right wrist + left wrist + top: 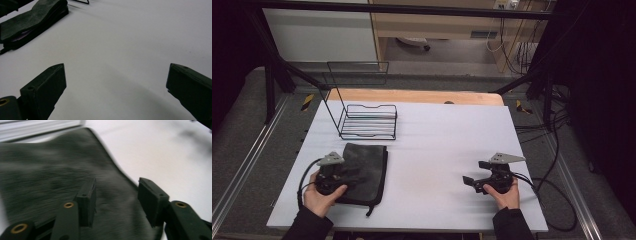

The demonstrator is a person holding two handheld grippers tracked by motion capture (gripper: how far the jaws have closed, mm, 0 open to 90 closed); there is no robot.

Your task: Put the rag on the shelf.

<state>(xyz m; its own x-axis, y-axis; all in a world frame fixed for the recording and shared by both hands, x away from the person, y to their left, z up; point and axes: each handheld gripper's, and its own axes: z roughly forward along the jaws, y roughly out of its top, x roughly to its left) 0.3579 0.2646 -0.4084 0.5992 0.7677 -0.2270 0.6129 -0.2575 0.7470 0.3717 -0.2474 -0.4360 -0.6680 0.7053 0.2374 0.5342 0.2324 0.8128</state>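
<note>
The left gripper (116, 200) hovers over the dark pouch (57, 175), jaws half open, gripping nothing. The soft, flat, brushed-fabric pouch lies at the table's (437, 150) near left, short of the wire rack (368, 121). Placement judged outstanding. The right gripper (116, 87) stands wide, empty.

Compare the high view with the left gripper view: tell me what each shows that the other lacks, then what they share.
High view alone: the black wire rack at the table's far left, the right gripper with its jaws apart over bare white table, both of the person's hands, and the floor and cables around the table.

Left gripper view alone: a blurred close look between the left gripper jaws, which stand apart with nothing clamped, above the cloth's surface.

Both: the dark folded cloth pouch, the white table and the left gripper.
</note>
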